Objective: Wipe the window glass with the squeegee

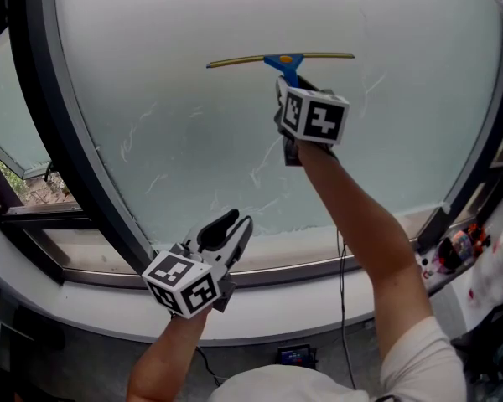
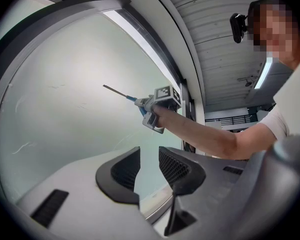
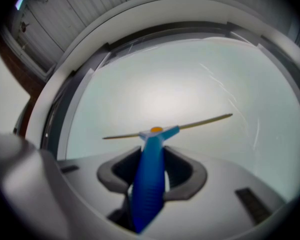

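A squeegee [image 1: 281, 59] with a blue handle and a thin olive blade lies flat against the frosted window glass [image 1: 193, 99]. My right gripper [image 1: 295, 86] is shut on the blue handle [image 3: 150, 184], which runs up between its jaws to the blade [image 3: 205, 121]. The left gripper view shows the squeegee [image 2: 125, 95] edge-on against the pane. My left gripper [image 1: 235, 229] hangs lower down by the sill, open, nothing between its pads [image 2: 175, 166]. Faint streaks mark the glass.
A dark window frame [image 1: 59, 132] curves down the left side and a pale sill [image 1: 318, 262] runs along the bottom. Small colourful items [image 1: 457, 245] sit at the right end of the sill. A cable [image 1: 342, 291] hangs below it.
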Demonstrator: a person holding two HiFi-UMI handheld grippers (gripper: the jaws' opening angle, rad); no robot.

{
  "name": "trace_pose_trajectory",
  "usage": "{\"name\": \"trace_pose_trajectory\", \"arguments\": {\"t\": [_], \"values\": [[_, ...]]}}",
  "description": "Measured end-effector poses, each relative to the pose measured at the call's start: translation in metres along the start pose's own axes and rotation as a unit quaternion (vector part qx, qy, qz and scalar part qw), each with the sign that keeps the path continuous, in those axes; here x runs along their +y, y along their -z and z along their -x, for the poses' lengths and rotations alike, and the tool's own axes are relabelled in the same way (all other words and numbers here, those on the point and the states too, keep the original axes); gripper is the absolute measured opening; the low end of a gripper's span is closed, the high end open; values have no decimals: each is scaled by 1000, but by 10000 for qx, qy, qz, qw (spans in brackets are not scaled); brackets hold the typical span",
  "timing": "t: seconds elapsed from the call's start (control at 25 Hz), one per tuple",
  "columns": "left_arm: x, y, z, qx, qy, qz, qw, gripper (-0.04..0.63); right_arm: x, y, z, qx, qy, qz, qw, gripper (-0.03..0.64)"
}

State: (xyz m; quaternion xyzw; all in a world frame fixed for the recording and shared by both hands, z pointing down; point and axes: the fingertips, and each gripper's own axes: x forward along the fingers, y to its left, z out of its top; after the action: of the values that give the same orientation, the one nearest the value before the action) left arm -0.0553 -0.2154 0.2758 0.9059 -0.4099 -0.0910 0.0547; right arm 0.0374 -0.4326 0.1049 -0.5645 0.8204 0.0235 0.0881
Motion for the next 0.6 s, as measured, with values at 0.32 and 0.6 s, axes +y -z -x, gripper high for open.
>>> {"name": "trace_pose_trajectory", "arguments": {"t": [0.32,0.6], "values": [[1,11,-1,78,10,58,10000,138,0,28,7,117,10,-4,9999,147],[-1,19,-1,130,18,135,9998,138,-2,49,12,230,28,-46,9997,147]]}}
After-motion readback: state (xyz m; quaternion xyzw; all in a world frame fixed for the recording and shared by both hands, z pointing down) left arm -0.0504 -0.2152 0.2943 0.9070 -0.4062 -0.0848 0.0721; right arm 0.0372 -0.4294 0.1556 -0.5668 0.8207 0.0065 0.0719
